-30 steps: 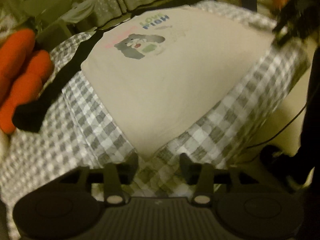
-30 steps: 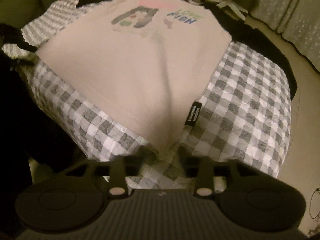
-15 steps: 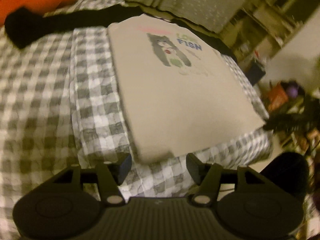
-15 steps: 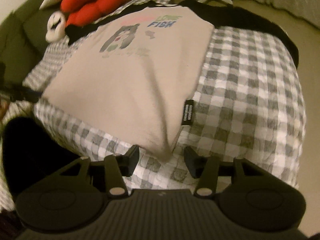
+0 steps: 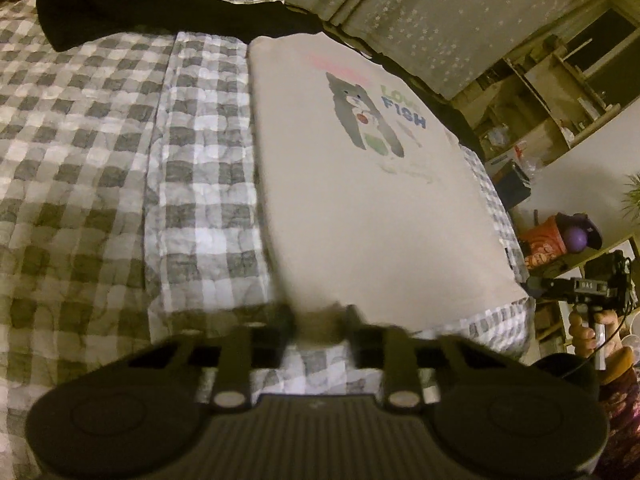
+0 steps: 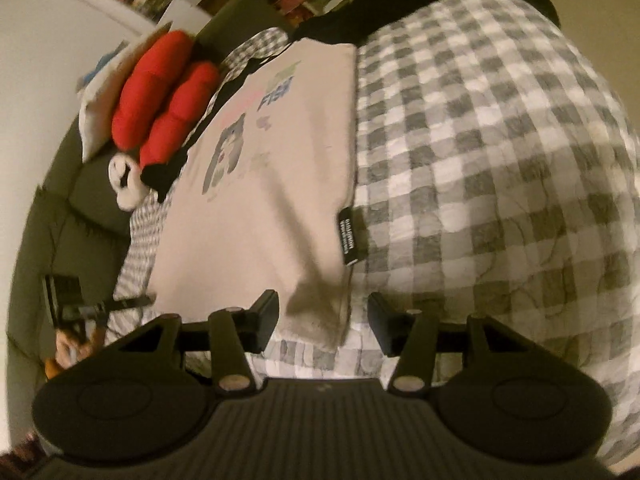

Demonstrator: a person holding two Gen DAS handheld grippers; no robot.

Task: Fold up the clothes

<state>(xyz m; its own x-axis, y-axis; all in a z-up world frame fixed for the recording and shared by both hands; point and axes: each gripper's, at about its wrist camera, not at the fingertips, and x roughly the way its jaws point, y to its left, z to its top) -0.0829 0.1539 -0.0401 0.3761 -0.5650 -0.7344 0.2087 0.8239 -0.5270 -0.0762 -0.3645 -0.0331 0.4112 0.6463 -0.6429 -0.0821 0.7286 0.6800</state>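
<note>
A beige t-shirt (image 5: 360,200) with a cat print lies flat, front up, on a grey-and-white checked quilt (image 5: 80,160). My left gripper (image 5: 320,320) is at the shirt's near left corner. Its jaws are closing, and the beige cloth fills the narrow gap between them. My right gripper (image 6: 324,316) is at the near right corner of the t-shirt (image 6: 260,200). It is open, with the corner lying loose between the fingers and touching neither pad. A black label (image 6: 350,236) hangs from the hem just beyond. In the left wrist view the right gripper (image 5: 576,286) shows at the far right in a hand.
Black sleeves (image 5: 160,12) run along the far side of the shirt. A red plush toy (image 6: 160,92) and a pillow lie past them. Curtains (image 5: 440,20), shelves (image 5: 540,92) and a plant stand beyond the bed's edge. The quilt drops off to the floor on the right.
Both grippers rolled and moved down onto the shirt's near corners. The left jaws went from wide apart to pinched on the left corner. The right jaws kept their width.
</note>
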